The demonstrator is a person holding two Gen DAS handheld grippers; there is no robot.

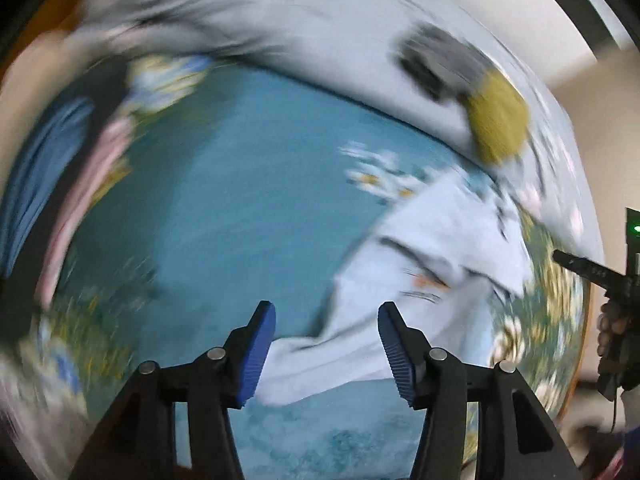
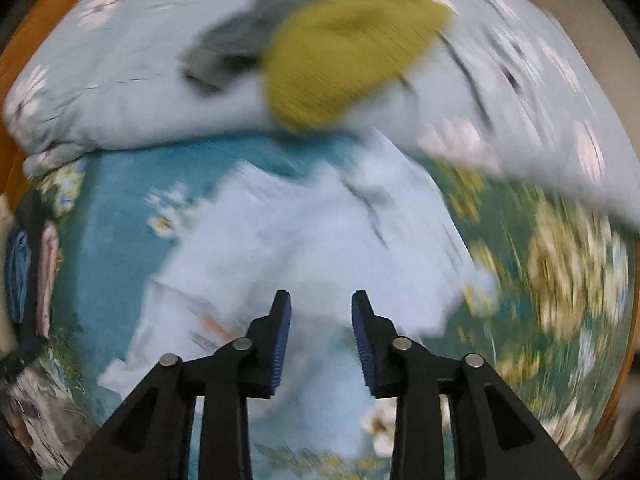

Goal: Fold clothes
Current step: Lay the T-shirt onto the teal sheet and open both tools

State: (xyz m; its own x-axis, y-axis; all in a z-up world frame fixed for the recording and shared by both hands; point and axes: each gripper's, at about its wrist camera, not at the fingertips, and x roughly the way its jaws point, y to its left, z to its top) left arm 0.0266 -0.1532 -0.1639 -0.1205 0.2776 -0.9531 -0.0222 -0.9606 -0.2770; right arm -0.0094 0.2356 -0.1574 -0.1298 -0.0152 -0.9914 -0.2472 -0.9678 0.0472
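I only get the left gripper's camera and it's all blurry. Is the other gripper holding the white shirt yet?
Observer: No. The right gripper is open, hovering over the white shirt with nothing between its fingers.
Operator: What's under it there?
Observer: More of the shirt, then a white flower printed on the teal bedspread near the right finger.
Operator: Is the yellow thing big?
Observer: In the right view the yellow cloth lies across the pale blanket, overlapping a grey garment.
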